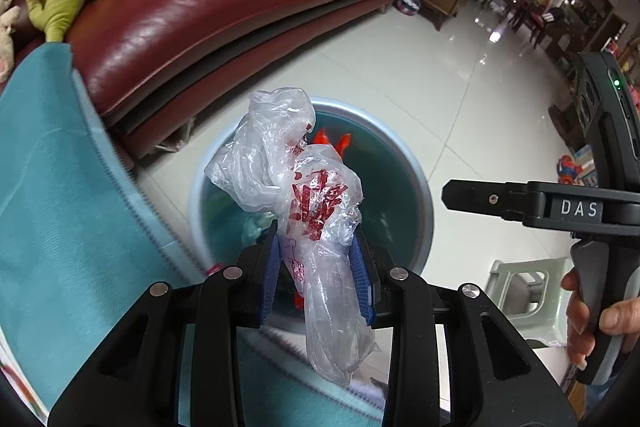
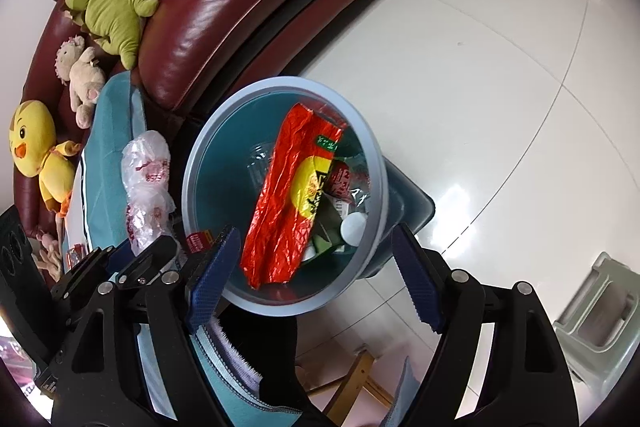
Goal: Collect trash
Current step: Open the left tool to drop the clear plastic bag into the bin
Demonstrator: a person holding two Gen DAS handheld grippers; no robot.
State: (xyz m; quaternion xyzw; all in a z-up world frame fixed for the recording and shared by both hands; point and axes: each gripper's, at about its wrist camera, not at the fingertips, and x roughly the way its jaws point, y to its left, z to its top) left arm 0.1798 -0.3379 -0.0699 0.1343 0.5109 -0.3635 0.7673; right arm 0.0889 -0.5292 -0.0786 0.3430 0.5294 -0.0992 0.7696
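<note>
Left gripper [image 1: 318, 263] fingers pinch the crumpled plastic bag [image 1: 298, 171] mid-body, above the trash bin [image 1: 416, 163]; right gripper [image 2: 316, 275] fingers wide open, empty, over the red wrapper [image 2: 286, 199] in the bin. Bag likely light, soft, slippery; bunched middle grips best

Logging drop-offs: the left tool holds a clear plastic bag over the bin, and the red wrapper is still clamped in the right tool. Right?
Not quite. The right tool stands open and empty; the red wrapper lies inside the bin, as the right wrist view shows. The left tool does hold the clear plastic bag.
</note>
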